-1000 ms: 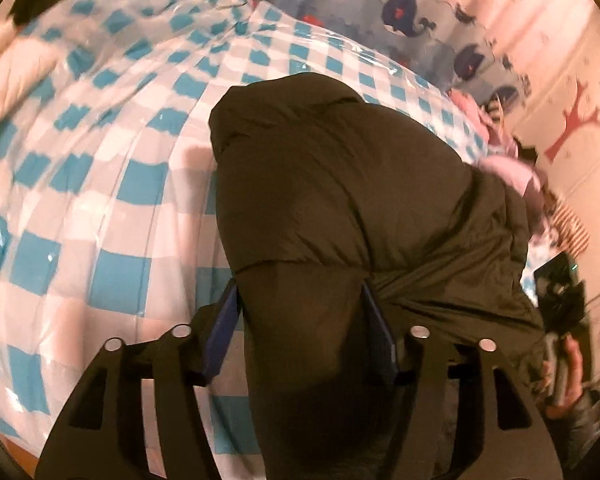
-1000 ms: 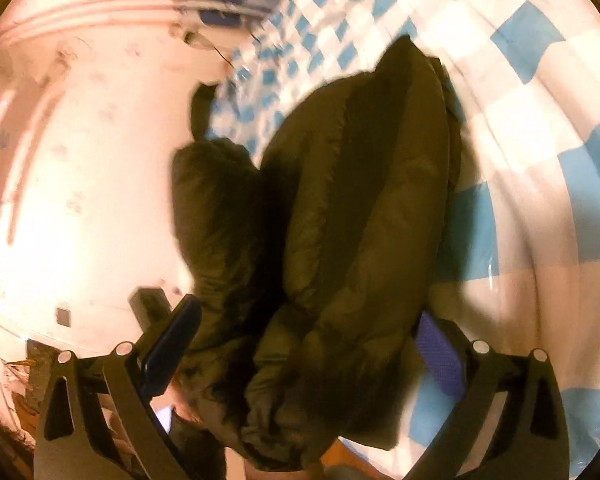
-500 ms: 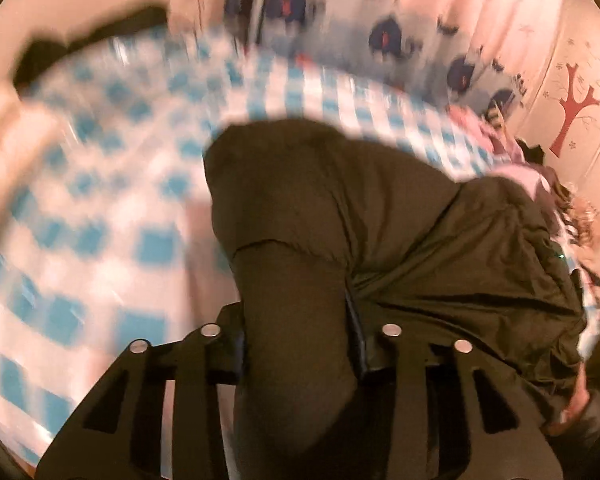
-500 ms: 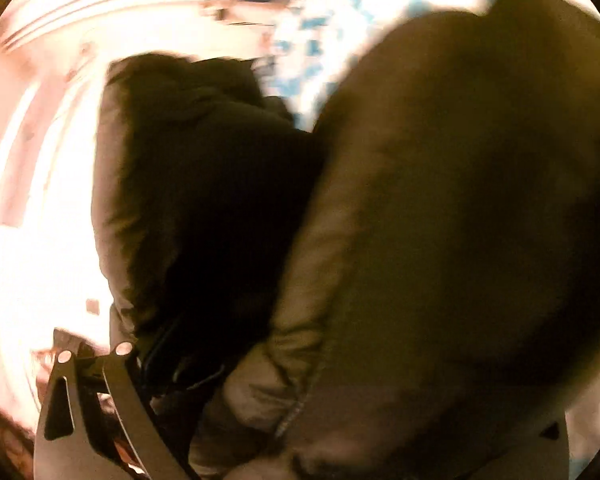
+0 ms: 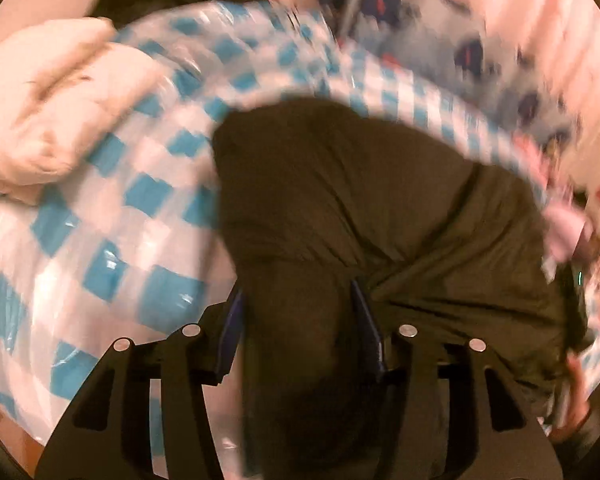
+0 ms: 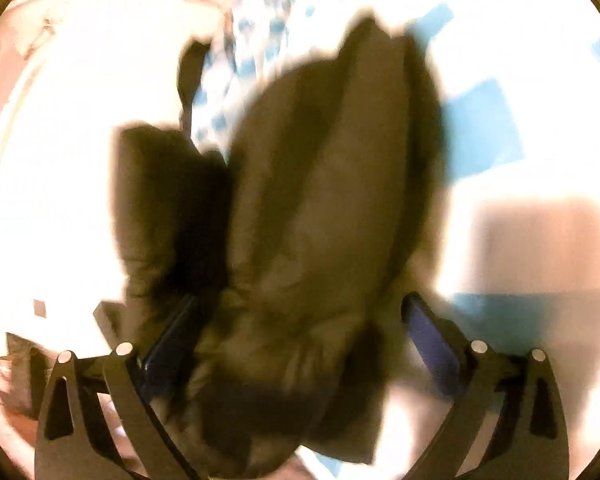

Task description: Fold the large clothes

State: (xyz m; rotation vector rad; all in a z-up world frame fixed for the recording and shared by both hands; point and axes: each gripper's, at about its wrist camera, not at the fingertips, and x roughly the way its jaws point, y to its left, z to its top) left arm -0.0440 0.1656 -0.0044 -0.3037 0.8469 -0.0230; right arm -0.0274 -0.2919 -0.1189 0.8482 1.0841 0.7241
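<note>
Jacket point(image 5: 340, 208) sleeve between left gripper point(image 5: 296, 324) jaws, reopening after narrowing | right gripper point(image 6: 300, 332) released, astride jacket, closer | checked cloth point(image 5: 112, 216) unchanged

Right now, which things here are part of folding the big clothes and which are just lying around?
Part of the job:
- dark olive puffer jacket
- left gripper, jaws opening, jacket between them
- right gripper, jacket between its jaws

Just lying about:
- blue-and-white checked cover
- pale padded bundle
- whale-print fabric
</note>
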